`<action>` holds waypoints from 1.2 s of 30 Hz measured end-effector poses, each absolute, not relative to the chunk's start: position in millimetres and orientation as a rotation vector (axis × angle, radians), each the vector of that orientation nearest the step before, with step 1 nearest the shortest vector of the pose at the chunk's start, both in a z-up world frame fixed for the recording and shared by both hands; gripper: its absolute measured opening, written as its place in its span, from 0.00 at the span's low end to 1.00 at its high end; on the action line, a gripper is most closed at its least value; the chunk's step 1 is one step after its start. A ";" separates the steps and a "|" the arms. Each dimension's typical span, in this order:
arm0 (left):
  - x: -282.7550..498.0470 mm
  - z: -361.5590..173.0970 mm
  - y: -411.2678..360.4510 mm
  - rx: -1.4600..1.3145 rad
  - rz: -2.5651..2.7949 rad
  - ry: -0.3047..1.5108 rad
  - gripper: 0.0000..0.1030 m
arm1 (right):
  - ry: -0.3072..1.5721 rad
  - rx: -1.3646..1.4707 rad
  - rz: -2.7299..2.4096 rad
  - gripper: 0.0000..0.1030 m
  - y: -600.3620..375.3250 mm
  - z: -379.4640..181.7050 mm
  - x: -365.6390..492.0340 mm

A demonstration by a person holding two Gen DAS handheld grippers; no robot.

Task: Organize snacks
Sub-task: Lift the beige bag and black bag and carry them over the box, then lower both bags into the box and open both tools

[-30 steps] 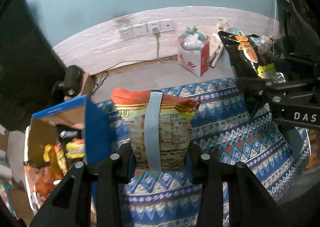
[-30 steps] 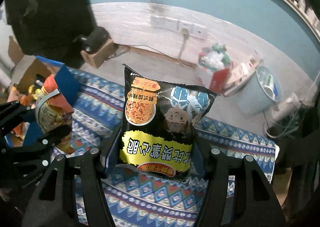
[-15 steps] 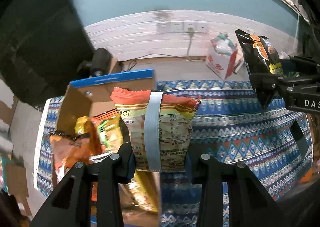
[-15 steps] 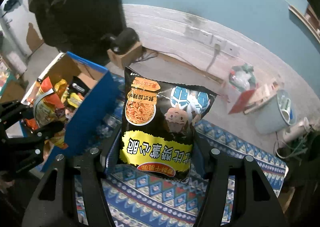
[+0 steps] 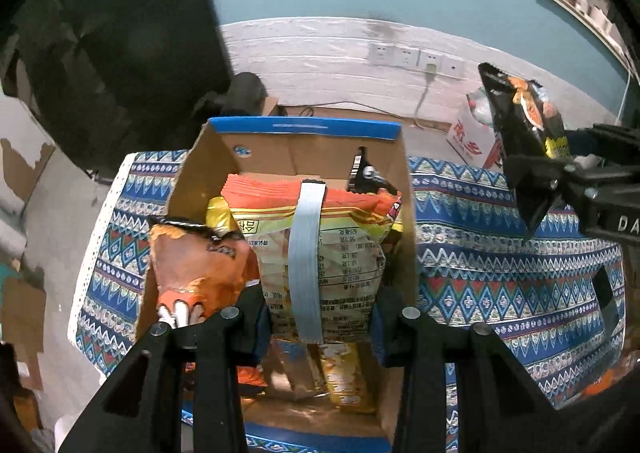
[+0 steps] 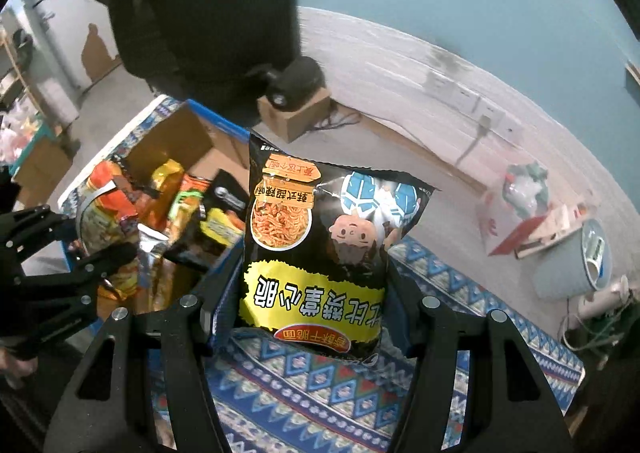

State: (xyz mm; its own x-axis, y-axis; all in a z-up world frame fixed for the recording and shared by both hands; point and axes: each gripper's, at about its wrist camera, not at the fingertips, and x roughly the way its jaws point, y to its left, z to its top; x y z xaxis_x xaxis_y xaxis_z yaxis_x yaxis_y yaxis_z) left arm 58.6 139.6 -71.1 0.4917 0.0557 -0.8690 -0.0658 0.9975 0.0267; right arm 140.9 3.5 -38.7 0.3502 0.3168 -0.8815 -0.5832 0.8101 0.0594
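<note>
Both bags have travelled toward the cardboard box [image 5: 208,173] over the last second: a second ago the left wrist view had it at the lower left edge, and now it fills the middle of the frame, open mouth up, standing on the patterned surface [image 5: 500,253].

The left tongs [image 5: 318,317] are closed on the lower part of the orange-topped snack bag [image 5: 320,253], which stands upright between them, its long axis running up the frame, pale back seam facing the camera. That bag now hangs right over the box opening, above the orange bag [image 5: 192,265] and yellow packets [image 5: 344,377] already inside. From the tongs the free space lies straight below, toward the bottom centre of that view, so I'd judge the left hand is the one about to let go and a plain lowering is all it needs.

In the right wrist view the right tongs [image 6: 312,313] are clamped on the bottom edge of the black noodle snack bag [image 6: 320,253], also upright, print upside down. The box sits to the left of it in that frame [image 6: 172,137], with the bag over the patterned cloth beside the box's blue wall, not over the opening. This hand is farther off and would have to carry leftward first; the left tongs [image 6: 76,249] show at the left edge, in its way until they clear.
</note>
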 end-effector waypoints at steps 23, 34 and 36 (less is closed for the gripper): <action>54.1 -87.1 212.8 -0.211 0.139 1.086 0.39 | 1.117 -0.279 0.733 0.60 114.8 -60.1 153.2; 49.1 -82.6 210.1 -0.164 0.188 1.069 0.73 | 1.149 -0.178 0.752 0.73 117.6 -60.0 163.6; 48.6 -80.0 208.7 -0.150 0.187 1.065 0.73 | 1.134 -0.162 0.755 0.75 115.0 -54.6 163.3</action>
State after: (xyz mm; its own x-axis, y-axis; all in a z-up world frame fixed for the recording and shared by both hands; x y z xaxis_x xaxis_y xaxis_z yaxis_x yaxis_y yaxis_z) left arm 48.6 208.7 -80.0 0.4715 0.0792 -0.8783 -0.2241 0.9740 -0.0325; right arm 163.3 115.0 -54.6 0.2087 0.4609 -0.8625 -0.6176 0.7459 0.2492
